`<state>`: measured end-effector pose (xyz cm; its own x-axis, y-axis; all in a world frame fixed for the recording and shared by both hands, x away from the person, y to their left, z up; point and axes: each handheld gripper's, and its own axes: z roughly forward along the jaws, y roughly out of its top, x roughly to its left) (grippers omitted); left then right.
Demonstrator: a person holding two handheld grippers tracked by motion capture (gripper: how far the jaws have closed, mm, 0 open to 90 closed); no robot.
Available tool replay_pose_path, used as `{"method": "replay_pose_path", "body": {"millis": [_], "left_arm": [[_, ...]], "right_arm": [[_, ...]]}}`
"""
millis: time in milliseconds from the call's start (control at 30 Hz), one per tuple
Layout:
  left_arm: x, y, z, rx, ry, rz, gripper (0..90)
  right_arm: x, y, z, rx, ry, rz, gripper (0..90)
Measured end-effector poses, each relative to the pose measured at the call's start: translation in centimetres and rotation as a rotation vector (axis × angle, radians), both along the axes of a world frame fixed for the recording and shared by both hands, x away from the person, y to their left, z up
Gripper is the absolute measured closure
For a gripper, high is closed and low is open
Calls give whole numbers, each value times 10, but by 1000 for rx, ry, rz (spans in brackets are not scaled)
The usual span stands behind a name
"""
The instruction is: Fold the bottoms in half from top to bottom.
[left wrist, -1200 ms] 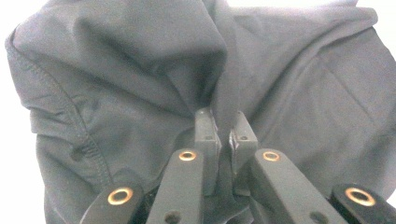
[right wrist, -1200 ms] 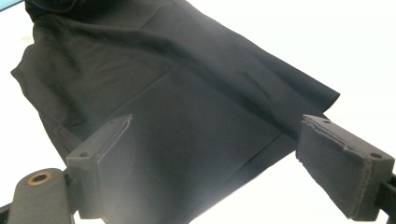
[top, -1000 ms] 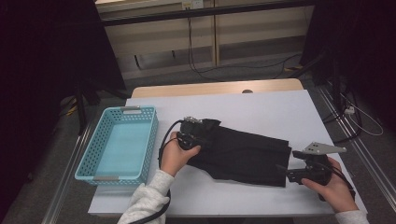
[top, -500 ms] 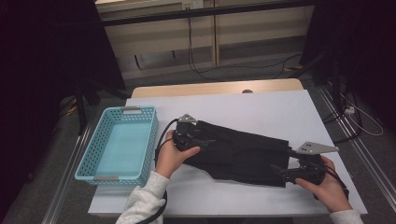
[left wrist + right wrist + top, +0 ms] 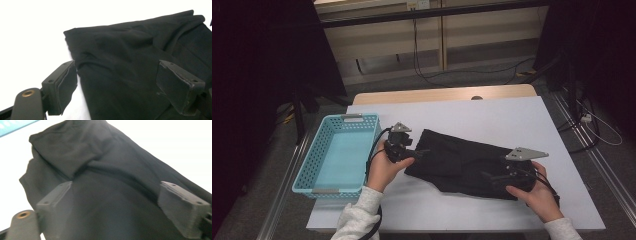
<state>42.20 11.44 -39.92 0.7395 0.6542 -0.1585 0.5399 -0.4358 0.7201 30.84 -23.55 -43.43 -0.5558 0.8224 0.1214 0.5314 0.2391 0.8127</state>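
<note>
Lying folded flat across the middle of the white table (image 5: 492, 110), long and slanted, left end near the blue basket (image 5: 307, 175) and right end toward the near right corner: black cloth (image 5: 462, 162), low and spread out, within reach of both hands at once. Hovering at that left end, left gripper (image 5: 421, 152), jaws just opened and let go, one pad out over bare table and the other over the fabric, straddling the folded edge without pinching it. Poised over the right end, right gripper (image 5: 489, 176), likewise released, pads wide apart above the cloth with nothing pressed between them; probably lined up for a fresh hold there, judging by the aim along the fabric. Plenty of bare tabletop behind the cloth, toward the far edge, for sliding or folding over. Less in front, with the near edge close under the right hand (image 5: 532, 192). Basket just beside the left hand (image 5: 387, 167), rim standing higher than the cloth, so worth keeping wrist and cable clear of its wall. Right side of the table open up to its edge
</note>
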Motion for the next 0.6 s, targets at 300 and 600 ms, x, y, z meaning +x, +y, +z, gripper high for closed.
{"method": "replay_pose_path", "body": {"millis": [300, 600], "left_arm": [[-3, 11, -2, 11, -5, 6, 167], [-4, 17, -4, 33, -12, 21, 156]], "right_arm": [[15, 42, -7, -48, 40, 116, 274], [26, 62, -13, -71, 55, 145, 373]]}}
